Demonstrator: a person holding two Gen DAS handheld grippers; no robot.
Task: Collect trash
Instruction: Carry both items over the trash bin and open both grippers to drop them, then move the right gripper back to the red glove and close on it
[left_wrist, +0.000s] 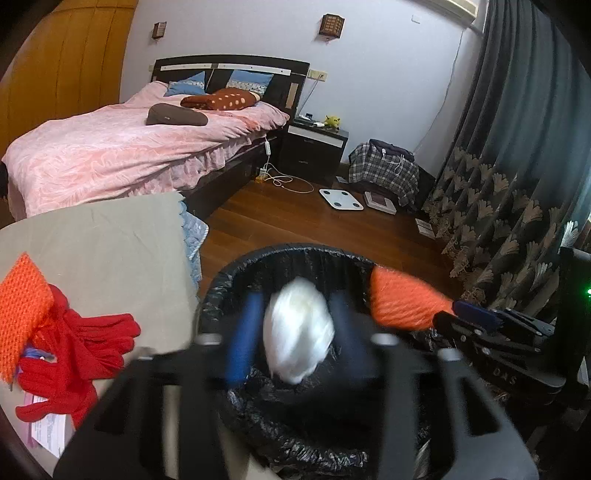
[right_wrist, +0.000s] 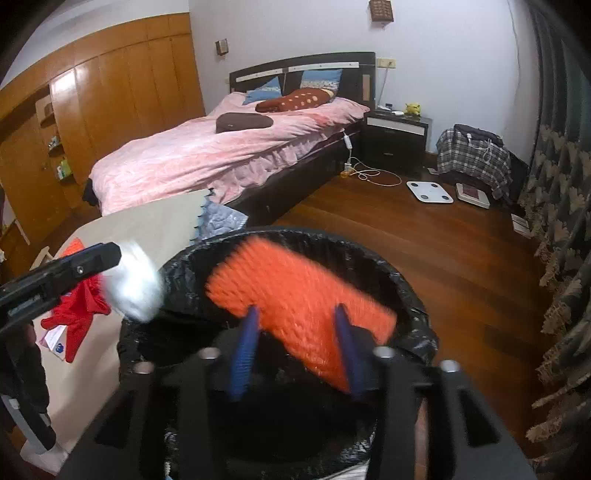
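A bin lined with a black bag (left_wrist: 288, 251) (right_wrist: 332, 236) stands right below both grippers. My left gripper (left_wrist: 295, 306) (right_wrist: 92, 258) hangs over its mouth, open, with a blurred white crumpled ball (left_wrist: 299, 332) (right_wrist: 133, 288) loose between its blue fingers (left_wrist: 243, 339). My right gripper (right_wrist: 295, 314) (left_wrist: 472, 317) is over the bin's right side, also open. A blurred orange knitted piece (right_wrist: 295, 291) (left_wrist: 402, 302) lies slanted between and beyond its fingers (right_wrist: 243, 354), above the bin's opening.
Left of the bin is a table under a beige cloth (left_wrist: 110, 240) with red gloves (left_wrist: 85, 347), another orange knitted piece (left_wrist: 22, 306) and papers (left_wrist: 48, 428). Beyond are a pink bed (left_wrist: 110, 155), a nightstand (left_wrist: 314, 147), a white scale (left_wrist: 340, 199) and curtains (left_wrist: 517, 184).
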